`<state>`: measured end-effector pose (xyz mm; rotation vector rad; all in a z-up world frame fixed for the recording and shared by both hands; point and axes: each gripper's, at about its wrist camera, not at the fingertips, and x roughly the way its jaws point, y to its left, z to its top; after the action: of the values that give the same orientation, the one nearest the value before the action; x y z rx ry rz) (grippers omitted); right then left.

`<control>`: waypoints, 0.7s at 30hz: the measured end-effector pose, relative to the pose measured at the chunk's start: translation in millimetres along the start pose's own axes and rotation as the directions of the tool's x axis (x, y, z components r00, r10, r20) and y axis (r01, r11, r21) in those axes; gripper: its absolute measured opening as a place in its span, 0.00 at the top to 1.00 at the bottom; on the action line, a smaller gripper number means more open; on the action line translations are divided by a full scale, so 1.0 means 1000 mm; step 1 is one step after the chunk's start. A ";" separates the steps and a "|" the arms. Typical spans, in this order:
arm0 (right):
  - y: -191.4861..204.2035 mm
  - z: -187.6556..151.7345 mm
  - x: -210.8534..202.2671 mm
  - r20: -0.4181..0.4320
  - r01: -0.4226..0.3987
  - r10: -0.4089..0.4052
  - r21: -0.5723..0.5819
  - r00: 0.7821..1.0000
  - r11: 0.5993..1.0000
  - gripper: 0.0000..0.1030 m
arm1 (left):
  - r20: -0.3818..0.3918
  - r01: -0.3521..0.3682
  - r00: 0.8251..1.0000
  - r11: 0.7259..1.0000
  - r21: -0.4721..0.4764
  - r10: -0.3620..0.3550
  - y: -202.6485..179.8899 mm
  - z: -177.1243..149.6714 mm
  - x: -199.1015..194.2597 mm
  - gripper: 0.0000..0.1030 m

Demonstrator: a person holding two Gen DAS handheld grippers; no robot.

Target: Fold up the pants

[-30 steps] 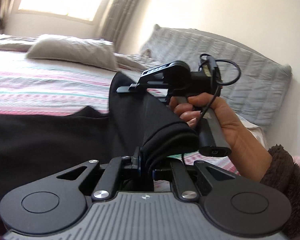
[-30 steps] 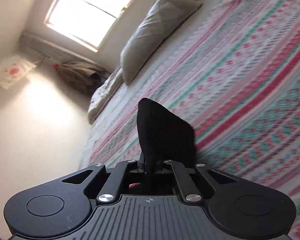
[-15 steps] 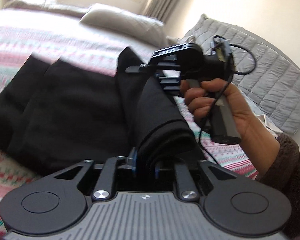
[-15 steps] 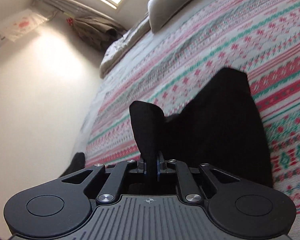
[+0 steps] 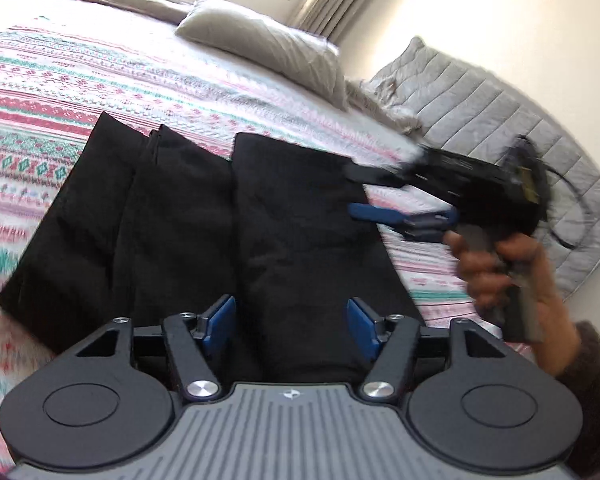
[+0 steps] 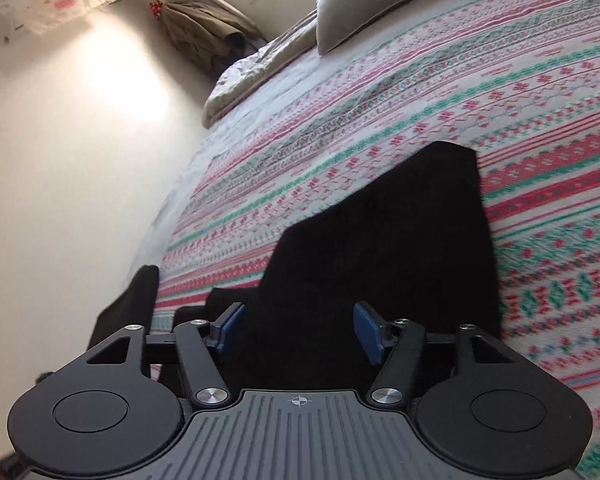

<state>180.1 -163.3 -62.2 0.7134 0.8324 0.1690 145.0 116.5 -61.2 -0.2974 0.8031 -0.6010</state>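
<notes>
The black pants (image 5: 204, 232) lie folded in layers on the striped bedspread (image 5: 60, 80). In the right wrist view the pants (image 6: 380, 248) spread ahead of the jaws. My left gripper (image 5: 290, 326) is open and empty, just above the near edge of the pants. My right gripper (image 6: 300, 330) is open and empty over the pants. It also shows in the left wrist view (image 5: 356, 192), held by a hand at the pants' right edge, jaws apart.
A grey pillow (image 5: 268, 48) lies at the head of the bed. A quilted grey cushion (image 5: 500, 120) leans against the right wall. A bare wall (image 6: 60, 160) borders the bed, with clothes hanging (image 6: 204, 36) near the window.
Both grippers have opened and let go of the pants. The folded-over part now lies flat on the rest of the pants. Both grippers have pulled back a little.
</notes>
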 end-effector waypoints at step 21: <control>0.010 -0.053 -0.038 0.039 0.213 -0.212 -0.323 0.977 0.922 0.28 | 0.100 -0.241 0.967 0.968 0.072 0.233 -0.030 0.045 0.031 0.95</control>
<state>117.0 -144.0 -56.1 0.3091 0.8480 0.1064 183.5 74.7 -35.8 -0.1470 0.7116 -0.3917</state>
